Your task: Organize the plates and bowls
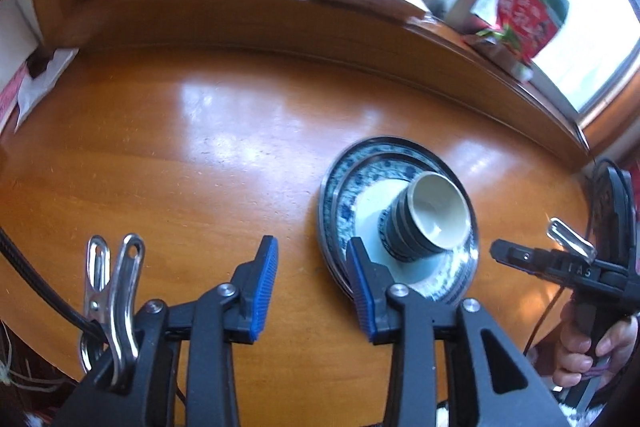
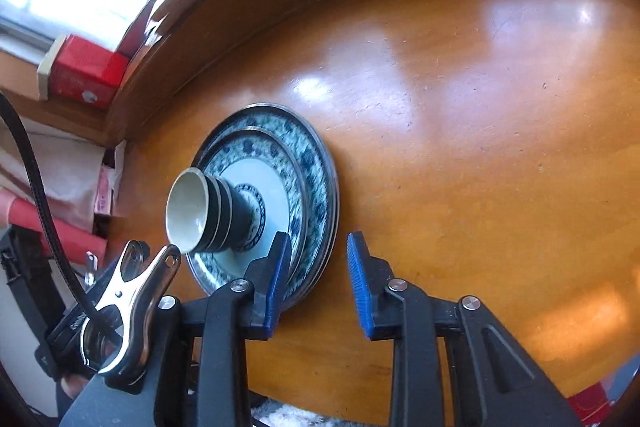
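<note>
Plates point(image 1: 340, 183) sit nested, smaller on larger, on the tabletop point(image 1: 180, 147) with stacked bowls point(image 1: 424, 223) on top, seemingly to save space, while the left gripper point(image 1: 312, 291) and right gripper point(image 2: 316, 287) hang above, jaws parted and empty.

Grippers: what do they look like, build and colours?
Both match: black plastic linkage arms with silver pivot bolts and ribbed blue pads. The left gripper and the right gripper each carry a shiny metal spring clip by a black cable. The left view shows the right one's black pistol-style handle; no sleeve visible.
</note>
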Motion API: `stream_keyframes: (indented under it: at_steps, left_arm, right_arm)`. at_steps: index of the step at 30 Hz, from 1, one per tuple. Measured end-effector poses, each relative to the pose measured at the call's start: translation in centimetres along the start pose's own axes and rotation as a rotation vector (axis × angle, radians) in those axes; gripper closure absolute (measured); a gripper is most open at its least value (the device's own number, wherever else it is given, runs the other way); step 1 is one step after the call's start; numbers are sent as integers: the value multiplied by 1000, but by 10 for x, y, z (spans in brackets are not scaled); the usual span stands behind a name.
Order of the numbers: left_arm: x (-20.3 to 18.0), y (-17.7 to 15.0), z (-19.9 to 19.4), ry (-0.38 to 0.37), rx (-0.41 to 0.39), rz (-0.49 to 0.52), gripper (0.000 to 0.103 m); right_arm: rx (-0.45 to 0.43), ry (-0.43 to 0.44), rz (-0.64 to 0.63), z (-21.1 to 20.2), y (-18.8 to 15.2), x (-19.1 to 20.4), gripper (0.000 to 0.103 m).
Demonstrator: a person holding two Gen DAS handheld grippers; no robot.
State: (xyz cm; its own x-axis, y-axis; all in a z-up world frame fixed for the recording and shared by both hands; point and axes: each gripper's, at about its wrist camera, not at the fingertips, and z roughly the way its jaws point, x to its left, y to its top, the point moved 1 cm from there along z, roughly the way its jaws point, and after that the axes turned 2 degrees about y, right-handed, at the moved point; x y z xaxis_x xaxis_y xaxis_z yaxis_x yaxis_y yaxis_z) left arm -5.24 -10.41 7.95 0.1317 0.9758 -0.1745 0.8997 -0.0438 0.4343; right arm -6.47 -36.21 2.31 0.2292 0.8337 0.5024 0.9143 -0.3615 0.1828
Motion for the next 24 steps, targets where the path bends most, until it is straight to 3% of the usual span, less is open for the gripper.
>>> stream_keyframes:
  at_steps: [4,7,14,19,24]
  left_arm:
    - [-16,-3,-16,-15,-22,70,47]
    - [-22,-8,-33,-22,-52,121,41]
    - [-25,-26,-56,4,-58,211,40]
    - [-26,-44,-59,-14,-27,216,40]
    - [-44,-61,-68,3,-52,213,39]
  right_arm:
    - [10,-26,-33,-11,-14,12,72]
    - [-13,-50,-51,-24,-25,21,72]
    - [-60,-74,-87,-50,-58,36,72]
    - [-17,-90,-228,-43,-94,62,72]
    - [-91,-96,-265,-71,-101,50,72]
